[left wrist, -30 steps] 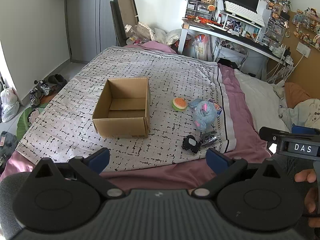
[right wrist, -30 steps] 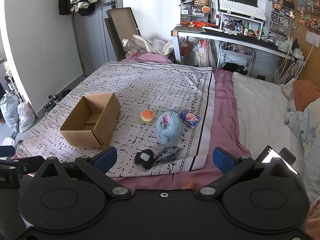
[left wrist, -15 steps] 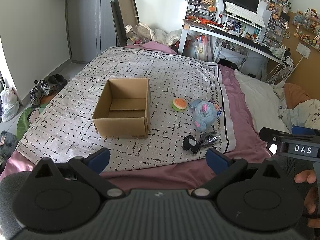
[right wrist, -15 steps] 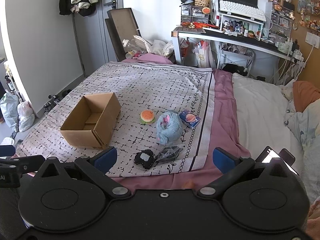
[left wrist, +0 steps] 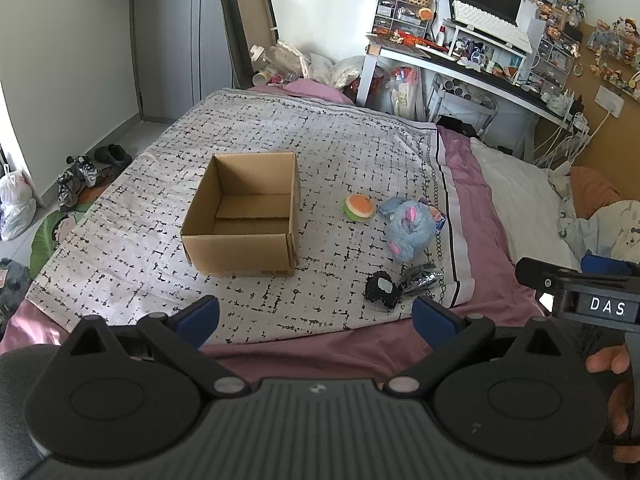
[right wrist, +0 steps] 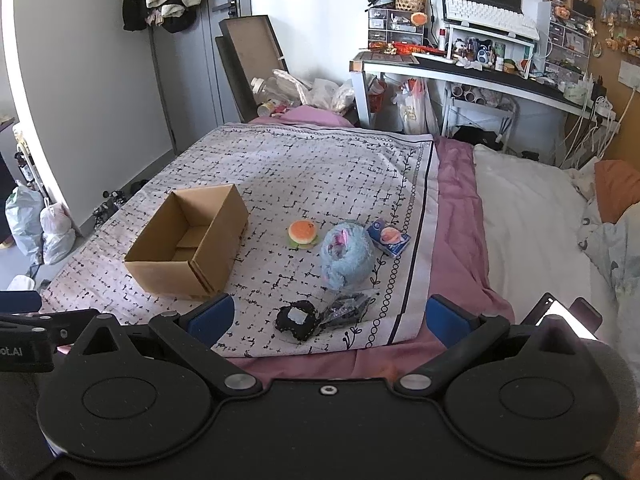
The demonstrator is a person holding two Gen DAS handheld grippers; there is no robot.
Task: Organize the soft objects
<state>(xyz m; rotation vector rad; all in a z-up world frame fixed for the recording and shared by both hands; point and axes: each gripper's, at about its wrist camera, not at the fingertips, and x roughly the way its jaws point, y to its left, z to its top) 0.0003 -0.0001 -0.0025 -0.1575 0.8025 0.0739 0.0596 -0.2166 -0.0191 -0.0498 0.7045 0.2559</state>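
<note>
Both tongs stand wide apart and hold nothing. The left tongs (left wrist: 316, 314) hang over the near edge of the bed, facing the cardboard box (left wrist: 244, 216); the right tongs (right wrist: 330, 318) hang a little to the side, facing the toys. Neither touches anything.

Just beyond the right tongs lies a small black plush (right wrist: 297, 320), touching a crinkled dark plastic packet (right wrist: 348, 307). Past these sits a round blue plush (right wrist: 346, 254), with a burger-shaped soft toy (right wrist: 303, 233) to its left and a small blue packet (right wrist: 389, 238) just beside it on the right. All rest on the patterned blanket (right wrist: 320, 168) spread over the bed. The box stands open and upright to the left of the toys, apart from them, and looks empty.

By my reading, the sorting has not begun: this is the approach to a first pick. The next move likely calls for the right tongs to drop onto the black plush, the nearest item, closing on its body without catching the packet pressed against it, then carrying it across to the box.
</note>
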